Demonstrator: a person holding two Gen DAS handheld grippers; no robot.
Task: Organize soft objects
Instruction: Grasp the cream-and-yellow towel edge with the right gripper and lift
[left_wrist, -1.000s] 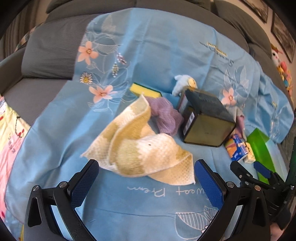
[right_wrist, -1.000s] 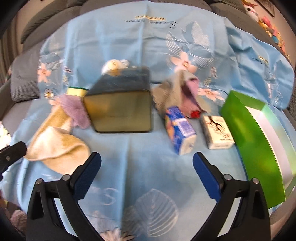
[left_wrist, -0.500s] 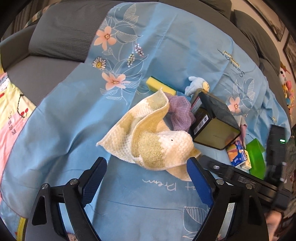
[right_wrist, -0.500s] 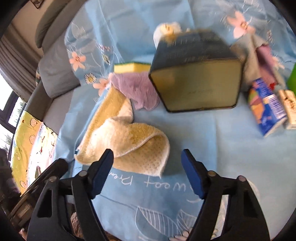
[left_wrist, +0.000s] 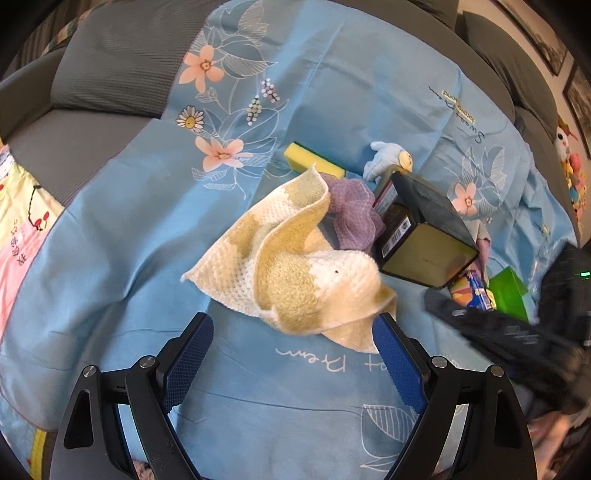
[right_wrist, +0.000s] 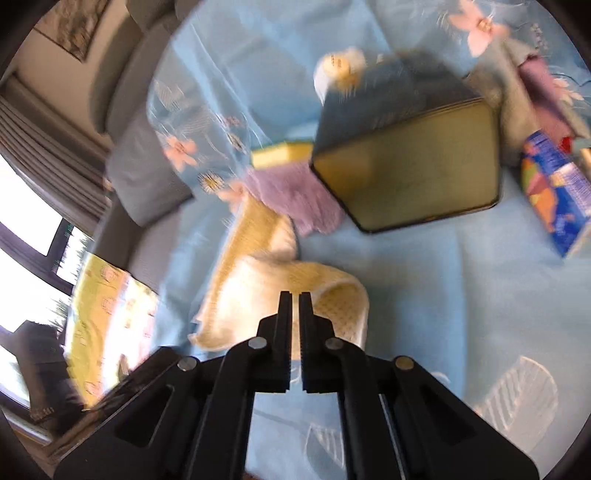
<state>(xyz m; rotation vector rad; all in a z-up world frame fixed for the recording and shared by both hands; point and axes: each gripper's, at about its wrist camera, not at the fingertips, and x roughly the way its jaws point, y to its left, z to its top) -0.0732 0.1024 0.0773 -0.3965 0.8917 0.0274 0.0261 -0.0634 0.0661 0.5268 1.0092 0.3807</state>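
A crumpled yellow-and-white towel (left_wrist: 295, 266) lies on the blue sheet (left_wrist: 147, 240); it also shows in the right wrist view (right_wrist: 258, 291). My left gripper (left_wrist: 291, 354) is open, just in front of the towel, touching nothing. My right gripper (right_wrist: 294, 306) is shut with its tips over the towel's near edge; whether cloth is pinched I cannot tell. A purple cloth (left_wrist: 354, 218), a yellow sponge (left_wrist: 314, 162) and a small blue plush toy (left_wrist: 389, 160) lie behind the towel. The view from the right wrist is blurred.
A dark box with a gold face (left_wrist: 424, 236) lies right of the towel. A blue carton (right_wrist: 554, 199) and a green box (left_wrist: 509, 291) lie further right. Grey sofa cushions (left_wrist: 110, 66) sit behind the sheet. The right gripper's body (left_wrist: 517, 339) crosses the left view's right side.
My right gripper has swung left to the towel and its jaws have shut. My left gripper has stayed open near the towel, drawing slightly closer.
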